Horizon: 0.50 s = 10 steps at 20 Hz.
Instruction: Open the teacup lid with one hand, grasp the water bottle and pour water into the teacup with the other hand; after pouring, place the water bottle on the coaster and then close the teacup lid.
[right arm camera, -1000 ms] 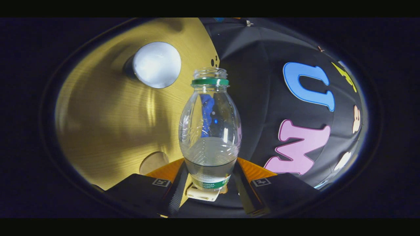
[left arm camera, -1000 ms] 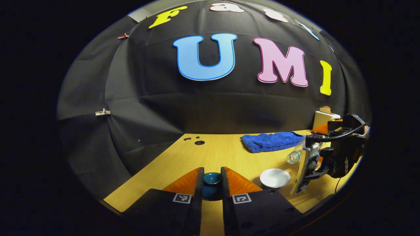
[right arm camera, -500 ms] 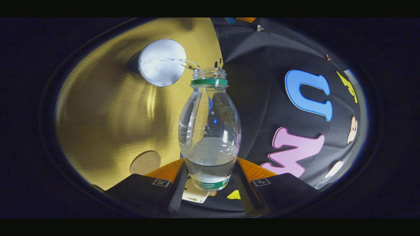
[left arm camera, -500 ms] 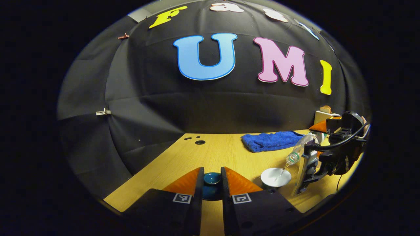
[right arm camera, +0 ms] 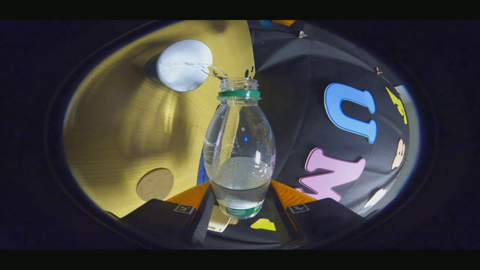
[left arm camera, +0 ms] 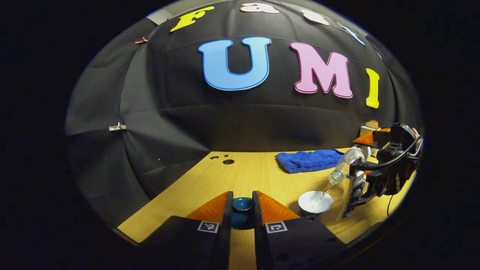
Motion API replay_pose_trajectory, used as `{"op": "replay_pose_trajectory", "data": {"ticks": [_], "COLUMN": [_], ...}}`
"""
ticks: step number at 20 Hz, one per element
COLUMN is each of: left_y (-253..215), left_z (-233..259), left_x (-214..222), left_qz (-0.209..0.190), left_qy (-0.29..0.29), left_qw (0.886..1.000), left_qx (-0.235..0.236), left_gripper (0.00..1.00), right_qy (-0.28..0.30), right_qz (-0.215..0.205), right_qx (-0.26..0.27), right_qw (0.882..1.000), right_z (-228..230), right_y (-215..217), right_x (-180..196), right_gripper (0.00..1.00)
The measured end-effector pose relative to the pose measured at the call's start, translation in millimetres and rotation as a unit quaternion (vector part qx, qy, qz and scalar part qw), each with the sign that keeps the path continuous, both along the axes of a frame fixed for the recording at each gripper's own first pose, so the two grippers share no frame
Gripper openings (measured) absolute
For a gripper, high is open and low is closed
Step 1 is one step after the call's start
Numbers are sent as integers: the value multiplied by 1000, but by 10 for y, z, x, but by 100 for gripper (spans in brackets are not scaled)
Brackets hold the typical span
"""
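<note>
Teacup: white round teacup [left arm camera: 315, 201] without lid, standing on the light wooden table [left arm camera: 255, 176] close to its near edge; also visible from above in the right gripper view [right arm camera: 184, 65].
Water bottle: clear plastic water bottle [right arm camera: 239, 150] with green neck ring and no cap, tilted with mouth downward toward the teacup; partly filled with water; in the left gripper view [left arm camera: 347, 165] held above and just right of the teacup.
Water: thin stream [right arm camera: 210, 69] going from the bottle mouth into the teacup.
Right gripper: right gripper [right arm camera: 240, 210] closed around the lower body of the bottle, one finger pressing on each side; seen also from outside in the left gripper view [left arm camera: 378, 165].
Lid: dark teal round lid [left arm camera: 242, 205] with a bowl-shaped knob, between the fingers, low over the near edge of the table, left of the teacup.
Left gripper: left gripper [left arm camera: 242, 217] clamped on the lid, fingers touching it on both sides.
Coaster: round brown coaster [right arm camera: 155, 184] lying flat on the table, apart from the teacup.
Towel: crumpled blue towel [left arm camera: 309, 160] toward the far edge of the table, behind the teacup.
Far right corner: small white box-like object [left arm camera: 369, 129], partly hidden behind the right gripper; kind not clear.
</note>
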<state>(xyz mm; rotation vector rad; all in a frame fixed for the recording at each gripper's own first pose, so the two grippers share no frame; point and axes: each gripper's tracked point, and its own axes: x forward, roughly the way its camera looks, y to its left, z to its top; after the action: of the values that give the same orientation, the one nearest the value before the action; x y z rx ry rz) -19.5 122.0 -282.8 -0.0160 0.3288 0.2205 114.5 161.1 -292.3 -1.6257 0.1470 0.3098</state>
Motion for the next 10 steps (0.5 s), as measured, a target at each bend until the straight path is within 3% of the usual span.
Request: {"op": "replay_pose_trajectory", "data": {"ticks": [1, 4, 10], "left_y": [-7, 0, -24], "left_z": [6, -14, 2], "left_x": [11, 31, 56], "left_qz": [-1, -1, -3], "left_qy": [-1, -1, -6], "left_qw": [1000, 1000, 1000], "left_qx": [0, 0, -1], "left_gripper": [27, 31, 29], "right_qy": [-3, -14, -29], "right_qz": [2, 11, 21], "right_qx": [-2, -11, -23], "right_qw": [1000, 1000, 999], "right_z": [19, 58, 126], "right_y": [4, 7, 29], "right_x": [6, 34, 64], "right_gripper": [77, 72, 75]}}
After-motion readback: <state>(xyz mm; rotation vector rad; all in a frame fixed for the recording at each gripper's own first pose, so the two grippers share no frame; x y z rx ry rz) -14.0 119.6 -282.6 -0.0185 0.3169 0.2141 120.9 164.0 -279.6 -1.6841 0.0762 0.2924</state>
